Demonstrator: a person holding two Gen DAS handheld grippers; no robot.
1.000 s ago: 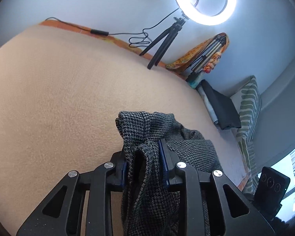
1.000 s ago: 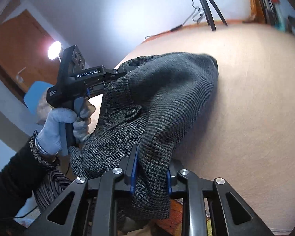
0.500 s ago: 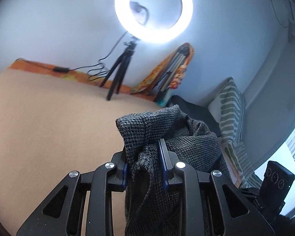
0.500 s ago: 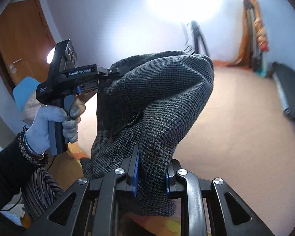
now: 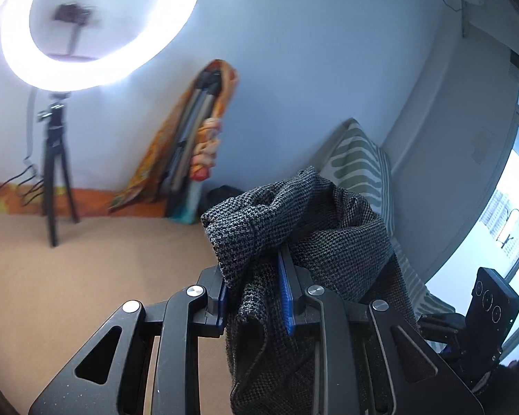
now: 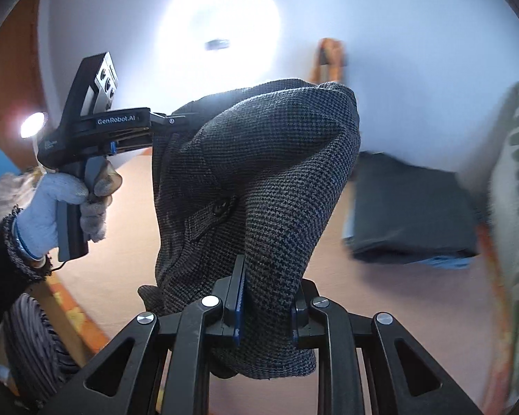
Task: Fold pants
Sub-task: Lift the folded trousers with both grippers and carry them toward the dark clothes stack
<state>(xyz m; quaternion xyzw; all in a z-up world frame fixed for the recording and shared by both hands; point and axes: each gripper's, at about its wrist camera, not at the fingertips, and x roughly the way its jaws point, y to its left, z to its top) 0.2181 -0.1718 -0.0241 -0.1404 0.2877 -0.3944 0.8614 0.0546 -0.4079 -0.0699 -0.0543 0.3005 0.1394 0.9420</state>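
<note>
Between my left claw's (image 5: 256, 297) blue pads, a bunched fold of the grey houndstooth pants (image 5: 304, 242) is sitting pinched, the cloth heaping up above the fingers and hanging down below them. Ahead of that claw and to its left, a ring light (image 5: 86, 27) on a tripod (image 5: 57, 173) is glowing over the tan bed surface (image 5: 69, 276); to its right a striped pillow (image 5: 360, 162) is leaning on the wall. My right claw (image 6: 268, 307) is likewise clamping the pants (image 6: 266, 173), which are arching up off the bed between both claws. Left of the right claw, my gloved left hand (image 6: 62, 204) is gripping the other claw's (image 6: 169, 121) handle. Folded dark clothes (image 6: 411, 211) are lying ahead to the right.
</note>
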